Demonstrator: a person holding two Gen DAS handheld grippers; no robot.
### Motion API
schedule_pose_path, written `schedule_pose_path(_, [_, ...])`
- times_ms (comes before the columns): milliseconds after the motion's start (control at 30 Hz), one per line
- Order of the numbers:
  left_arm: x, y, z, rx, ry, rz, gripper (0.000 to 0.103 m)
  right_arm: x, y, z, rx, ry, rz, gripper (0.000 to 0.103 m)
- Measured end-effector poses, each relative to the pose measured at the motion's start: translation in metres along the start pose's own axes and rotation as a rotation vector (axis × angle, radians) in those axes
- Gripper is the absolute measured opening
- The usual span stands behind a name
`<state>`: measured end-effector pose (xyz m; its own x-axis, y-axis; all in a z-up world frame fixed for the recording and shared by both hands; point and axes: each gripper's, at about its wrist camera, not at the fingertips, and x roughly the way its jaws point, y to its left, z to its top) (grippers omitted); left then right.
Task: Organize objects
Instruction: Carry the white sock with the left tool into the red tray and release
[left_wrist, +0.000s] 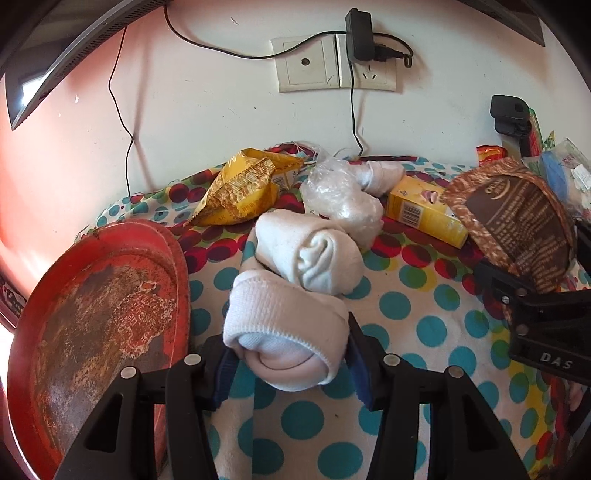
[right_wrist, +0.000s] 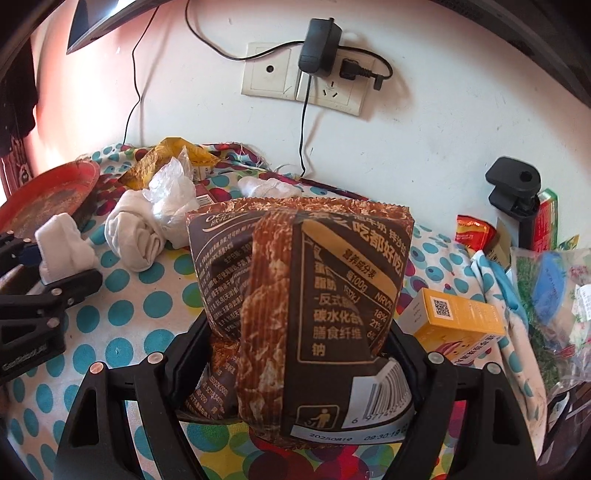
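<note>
My left gripper (left_wrist: 290, 365) is shut on a rolled white sock (left_wrist: 286, 325), held just above the dotted cloth (left_wrist: 406, 332). A second rolled white sock (left_wrist: 314, 251) lies right behind it. My right gripper (right_wrist: 295, 354) is shut on a brown food packet (right_wrist: 303, 295) that stands upright between its fingers and hides the pads. In the left wrist view the same brown packet (left_wrist: 517, 218) and the right gripper's black body (left_wrist: 535, 325) show at the right. The right wrist view shows the left gripper (right_wrist: 55, 266) holding its sock (right_wrist: 62, 247) at the far left.
A worn red tray (left_wrist: 92, 314) sits at the left edge. Behind the socks lie a yellow wrapper (left_wrist: 240, 188), a crumpled clear plastic bag (left_wrist: 340, 195), a third sock (left_wrist: 380, 177) and a yellow carton (left_wrist: 424, 210). Another yellow box (right_wrist: 458, 317) and bagged items (right_wrist: 554, 295) crowd the right side. A black clamp (right_wrist: 513, 192) stands by the wall.
</note>
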<state>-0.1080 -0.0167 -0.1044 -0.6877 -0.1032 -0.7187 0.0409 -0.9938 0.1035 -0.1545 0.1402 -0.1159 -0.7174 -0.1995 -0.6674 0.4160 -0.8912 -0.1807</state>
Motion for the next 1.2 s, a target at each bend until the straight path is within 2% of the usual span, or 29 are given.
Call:
schedule_pose_path(233, [-0.033, 0.006, 0.003, 0.016, -0.023, 0.012, 0.052, 0.006, 0.003, 0.001, -0.034, 0.029, 0.0, 0.082])
schedule_pose_path(400, [-0.048, 0.031, 0.004, 0.014, -0.008, 0.041, 0.052, 0.008, 0.004, 0.001, -0.039, 0.042, -0.015, 0.082])
schedule_pose_path(633, [-0.054, 0.101, 0.0, -0.068, 0.029, 0.123, 0.052, 0.01, 0.006, 0.002, -0.038, 0.058, -0.014, 0.082])
schedule_pose_path(867, [-0.042, 0.184, -0.01, -0.158, 0.103, 0.244, 0.052, 0.013, 0.009, 0.002, -0.046, 0.073, -0.015, 0.082])
schedule_pose_path(1067, [-0.027, 0.258, -0.029, -0.311, 0.191, 0.258, 0.052, 0.014, 0.009, 0.002, -0.046, 0.082, -0.015, 0.082])
schedule_pose_path(1200, [-0.021, 0.283, -0.038, -0.351, 0.221, 0.245, 0.053, 0.016, 0.011, 0.002, -0.053, 0.094, -0.015, 0.082])
